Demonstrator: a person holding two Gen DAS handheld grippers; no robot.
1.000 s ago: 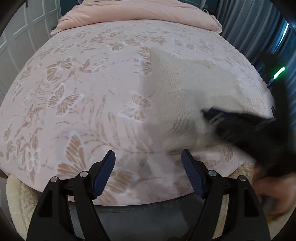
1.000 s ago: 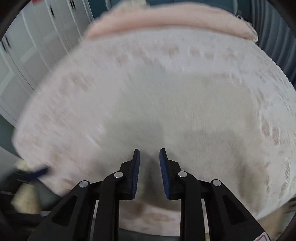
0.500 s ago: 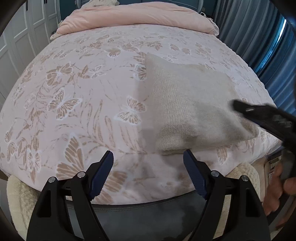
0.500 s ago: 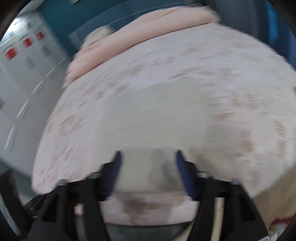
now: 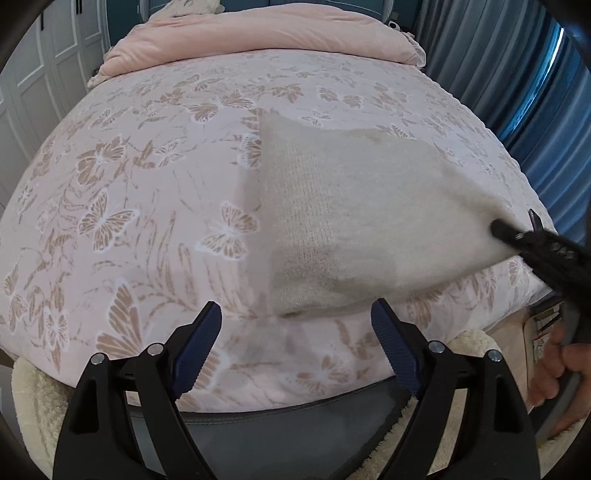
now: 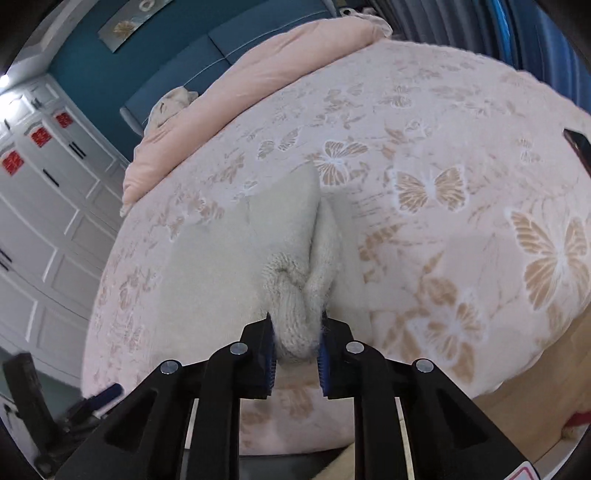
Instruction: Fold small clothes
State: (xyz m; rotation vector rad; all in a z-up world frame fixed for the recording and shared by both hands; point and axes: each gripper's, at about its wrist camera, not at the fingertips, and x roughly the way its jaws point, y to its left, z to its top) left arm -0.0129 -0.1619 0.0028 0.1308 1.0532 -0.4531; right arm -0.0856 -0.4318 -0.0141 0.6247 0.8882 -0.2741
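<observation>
A: Nearest, bottom centre of the right wrist view: right gripper (image 6: 295, 354) closing, pads pinching a bunched corner of the knit (image 6: 236, 273).

B: Different from a second ago?

A: Yes. Then nearly shut over flat cloth, nothing visibly between the pads; wide apart half a second back; now clamped on a wad of wool. Wrist view also tilted since, bed (image 6: 461, 155) slanting up to the right.

B: Meaning for the fold?

A: Probably corner secured, ready to be lifted and carried across. Fold itself not yet made.

B: And the left gripper (image 5: 295, 343)?

A: Bottom centre of its view, jaws spread wide and opening further, nothing between them. Just beyond the tips, the knit's near edge, apart from both pads. A second ago much the same gap, slightly narrower.

B: Knit overall?

A: Spread on the butterfly bed, centre to right of the left view, right corner pulled toward the black tool at the right edge. Hand (image 5: 554, 373) at lower right. Farthest back, pink quilt (image 5: 266, 33) across the top.
</observation>
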